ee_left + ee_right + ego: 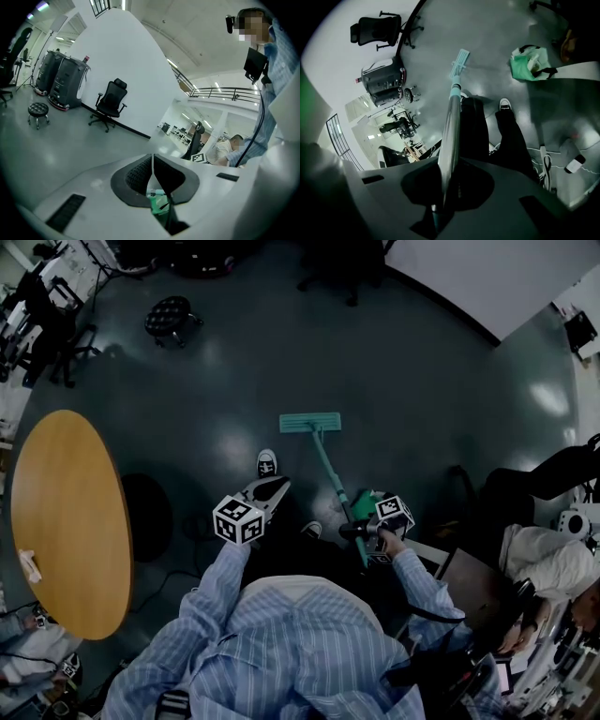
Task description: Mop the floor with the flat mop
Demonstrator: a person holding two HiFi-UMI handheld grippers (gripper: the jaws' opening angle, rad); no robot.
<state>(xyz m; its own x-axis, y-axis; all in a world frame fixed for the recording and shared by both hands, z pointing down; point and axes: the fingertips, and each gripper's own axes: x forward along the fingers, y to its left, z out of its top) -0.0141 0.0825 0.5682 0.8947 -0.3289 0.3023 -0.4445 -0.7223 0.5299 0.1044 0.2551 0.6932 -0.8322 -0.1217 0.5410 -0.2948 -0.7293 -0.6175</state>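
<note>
Right gripper (362,532) clamps flat mop (310,423), head pointing forward-left

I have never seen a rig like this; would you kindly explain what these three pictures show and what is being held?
There is no robot here: a person holds a two-fingered gripper in each hand. The head view looks down from a camera on the person's head; the other two come from cameras riding on the grippers. The right gripper is closed on the handle of a flat mop, whose teal head rests on the dark floor. The left gripper holds nothing, its fingers pressed together. A round wooden table stands at the left.
</note>
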